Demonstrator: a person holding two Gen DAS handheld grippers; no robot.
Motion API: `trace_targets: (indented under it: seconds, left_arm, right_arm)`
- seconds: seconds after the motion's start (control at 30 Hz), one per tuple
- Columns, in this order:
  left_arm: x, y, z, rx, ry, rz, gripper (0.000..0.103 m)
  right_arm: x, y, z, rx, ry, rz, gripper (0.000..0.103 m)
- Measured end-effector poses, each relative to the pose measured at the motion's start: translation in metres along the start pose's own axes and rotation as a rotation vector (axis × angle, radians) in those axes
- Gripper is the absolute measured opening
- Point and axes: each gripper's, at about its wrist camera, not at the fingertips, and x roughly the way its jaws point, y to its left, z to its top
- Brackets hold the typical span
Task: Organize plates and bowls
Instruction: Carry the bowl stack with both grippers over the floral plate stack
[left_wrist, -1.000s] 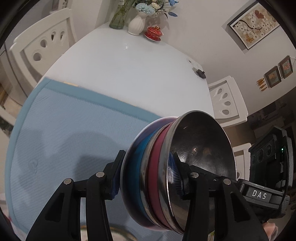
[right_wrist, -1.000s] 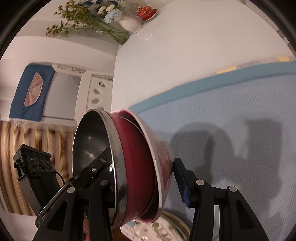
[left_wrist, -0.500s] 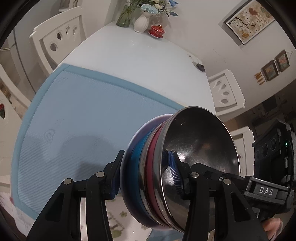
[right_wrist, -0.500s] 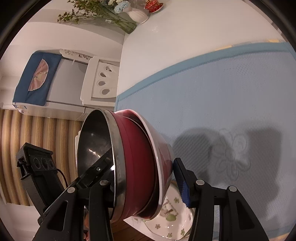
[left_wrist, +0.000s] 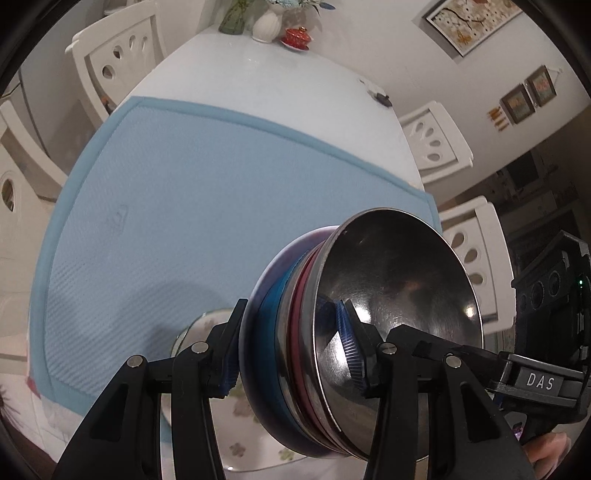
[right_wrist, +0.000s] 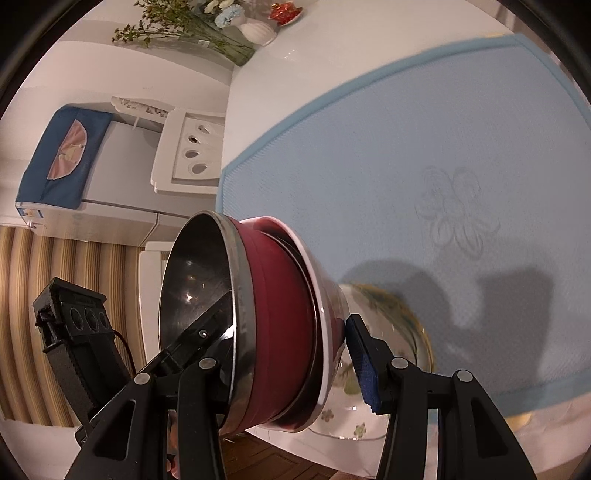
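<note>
Both tongs carry one nested stack of bowls (left_wrist: 332, 354) edge-on between them: steel bowl innermost, then red, blue and a purplish outer shell. The left gripper (left_wrist: 291, 354) is clenched across the stack's wall, one pad against the outer shell, the other inside the steel bowl. The right gripper (right_wrist: 291, 332) takes the same stack (right_wrist: 273, 332) from the opposite side, one finger inside the steel bowl, blue pad at the pale outer rim; whether that pad presses or merely touches is hard to say at this angle. The stack hangs tipped on its side, in the air, directly ahead of both tongs and over the near edge of the blue mat (left_wrist: 207, 206). Beyond and below the fingertips sits a floral plate (right_wrist: 384, 369), partly on the mat. Judged progress: nesting of bowls is done; left is to set the stack down upright, probably on or beside the plate. Against the frames a second earlier: the tongs have drawn back and up, so far more of the mat shows, its embossed flower (right_wrist: 458, 210) has come into sight, and the plate, then a sliver at the bottom edge, now lies ahead of the tongs.
</note>
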Motion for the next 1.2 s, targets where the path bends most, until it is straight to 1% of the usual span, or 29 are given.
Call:
trace_targets:
  seconds: [0.2,0.33,0.47,0.73,1.0,1.2]
  left_arm:
    - [0.004,0.017,-0.018,0.002,0.018,0.002,0.043]
    - [0.012,0.024,-0.025,0.021,0.023,0.008,0.043]
    - [0.021,0.032,-0.032,0.022,0.040,-0.003,0.043]
    - [0.037,0.037,-0.048,0.037,0.070,0.012,0.043]
    - [0.044,0.038,-0.057,0.039,0.081,0.026,0.043]
    - [0.047,0.044,-0.057,0.021,0.085,0.009,0.043]
  right_arm:
    - [0.011,-0.005,-0.027,0.026,-0.007,-0.012,0.048]
    - [0.022,-0.011,-0.039,0.033,0.002,-0.029,0.048]
    - [0.032,-0.020,-0.048,0.047,0.013,-0.035,0.048]
    - [0.047,-0.033,-0.057,0.063,0.039,-0.058,0.048]
    - [0.056,-0.038,-0.064,0.068,0.057,-0.068,0.048]
    - [0.061,-0.037,-0.070,0.066,0.053,-0.062,0.048]
